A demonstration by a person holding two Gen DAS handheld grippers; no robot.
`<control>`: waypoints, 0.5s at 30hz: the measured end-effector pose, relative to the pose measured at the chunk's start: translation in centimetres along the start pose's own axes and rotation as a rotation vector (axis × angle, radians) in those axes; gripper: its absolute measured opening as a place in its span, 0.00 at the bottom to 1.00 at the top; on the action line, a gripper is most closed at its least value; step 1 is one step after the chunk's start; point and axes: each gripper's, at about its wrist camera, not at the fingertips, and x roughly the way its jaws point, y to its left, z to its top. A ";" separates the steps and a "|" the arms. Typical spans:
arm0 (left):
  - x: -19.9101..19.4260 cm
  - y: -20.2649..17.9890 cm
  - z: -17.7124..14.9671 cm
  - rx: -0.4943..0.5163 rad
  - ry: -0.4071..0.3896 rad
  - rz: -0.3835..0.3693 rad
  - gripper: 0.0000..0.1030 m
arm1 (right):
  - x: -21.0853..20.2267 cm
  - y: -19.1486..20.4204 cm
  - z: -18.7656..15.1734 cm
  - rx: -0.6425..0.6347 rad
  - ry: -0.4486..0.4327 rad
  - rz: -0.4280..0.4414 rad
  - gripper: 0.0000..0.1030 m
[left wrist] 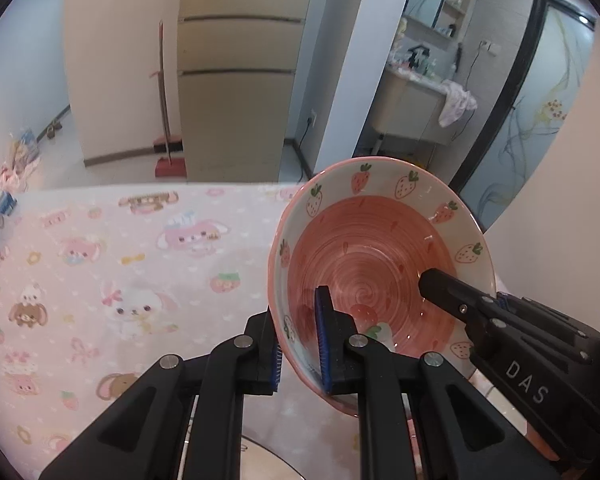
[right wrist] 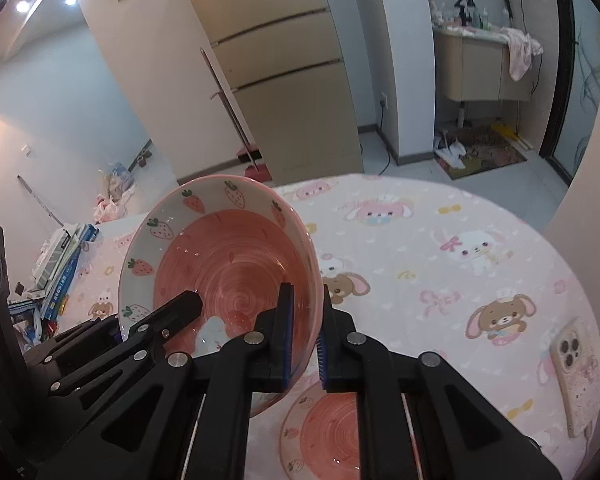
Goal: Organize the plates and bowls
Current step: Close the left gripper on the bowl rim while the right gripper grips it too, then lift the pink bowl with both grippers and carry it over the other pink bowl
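A pink strawberry-pattern bowl (left wrist: 372, 264) is held tilted above the table. My left gripper (left wrist: 300, 344) is shut on its left rim, one finger inside and one outside. My right gripper (right wrist: 306, 336) is shut on the opposite rim of the same bowl (right wrist: 220, 256). The right gripper's finger (left wrist: 444, 284) shows inside the bowl in the left wrist view; the left gripper's finger (right wrist: 180, 308) shows in the right wrist view. A second strawberry bowl (right wrist: 332, 432) sits on the table below. A plate's rim (left wrist: 256, 456) shows under my left gripper.
The table has a pink cartoon tablecloth (right wrist: 440, 260). A phone in a pink case (right wrist: 576, 372) lies at the table's right edge. Books and boxes (right wrist: 60, 264) are piled at the left. A fridge (left wrist: 240, 92) and a broom (left wrist: 164, 92) stand beyond the table.
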 end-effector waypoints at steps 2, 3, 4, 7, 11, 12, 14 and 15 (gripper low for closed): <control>-1.4 -0.4 0.3 0.004 -0.020 -0.009 0.15 | -1.3 0.4 0.1 -0.009 -0.031 0.002 0.10; -2.5 -0.5 0.3 0.006 -0.039 -0.018 0.15 | -1.8 0.3 0.1 -0.007 -0.041 0.009 0.10; -3.0 -0.7 0.5 0.007 -0.050 -0.022 0.15 | -2.4 0.3 0.1 -0.002 -0.051 0.020 0.10; -5.3 -2.0 0.7 0.025 -0.083 -0.011 0.15 | -4.2 0.2 -0.1 0.003 -0.079 0.048 0.10; -7.9 -3.7 0.6 0.075 -0.123 -0.013 0.15 | -6.5 -0.1 -0.6 0.001 -0.109 0.047 0.11; -8.5 -4.0 0.4 0.075 -0.126 -0.023 0.15 | -7.1 -0.3 -0.6 0.001 -0.110 0.058 0.11; -9.8 -4.8 0.0 0.095 -0.139 -0.040 0.15 | -8.6 -0.6 -0.9 -0.005 -0.116 0.067 0.11; -10.2 -5.3 -0.2 0.103 -0.144 -0.040 0.15 | -9.3 -0.6 -1.0 -0.015 -0.126 0.058 0.11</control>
